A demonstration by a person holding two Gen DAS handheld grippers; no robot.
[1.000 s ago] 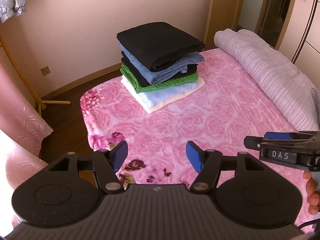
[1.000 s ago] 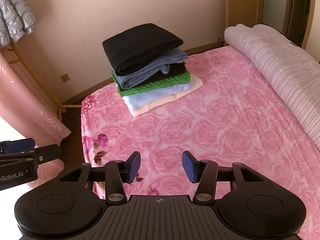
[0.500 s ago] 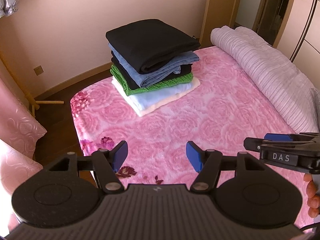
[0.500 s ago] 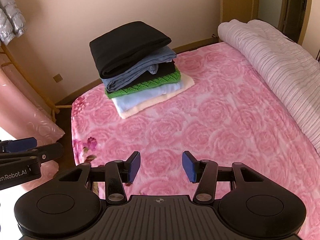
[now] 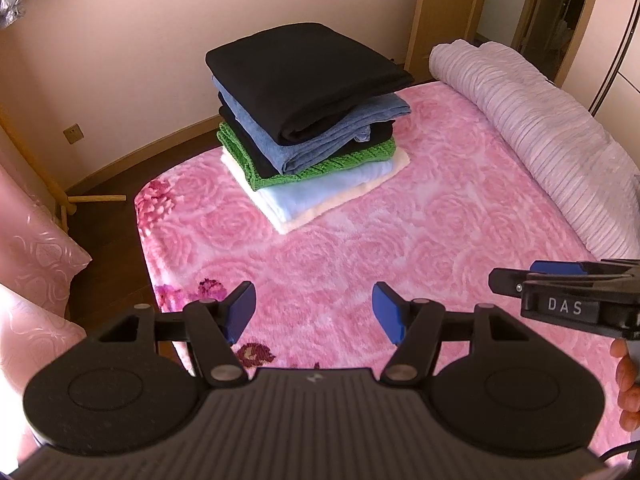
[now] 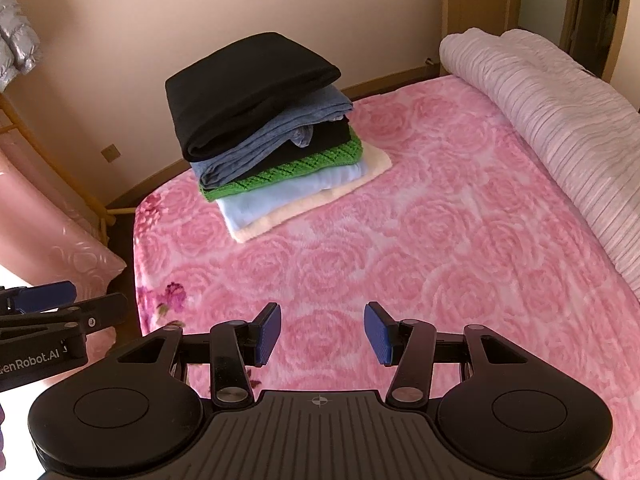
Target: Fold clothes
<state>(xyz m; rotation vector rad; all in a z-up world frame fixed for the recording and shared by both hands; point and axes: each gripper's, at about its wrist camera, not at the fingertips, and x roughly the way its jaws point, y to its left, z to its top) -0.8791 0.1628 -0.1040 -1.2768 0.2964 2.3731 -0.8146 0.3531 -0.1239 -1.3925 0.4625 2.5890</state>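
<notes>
A stack of folded clothes point(image 5: 308, 128), black on top over blue, green, pale blue and cream, sits near the far left corner of a bed point(image 5: 420, 240) covered in a pink rose blanket. The left gripper point(image 5: 314, 312) and right gripper point(image 6: 322, 334) hover above the near edge, both spread wide and holding nothing. A rolled lilac quilt point(image 6: 560, 120) lies along the bed's right side.

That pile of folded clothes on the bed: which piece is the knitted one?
The green one, fourth from the top, under the lower black piece and above the light blue one. It alone shows a chunky ribbed knit; the others look smooth.
</notes>
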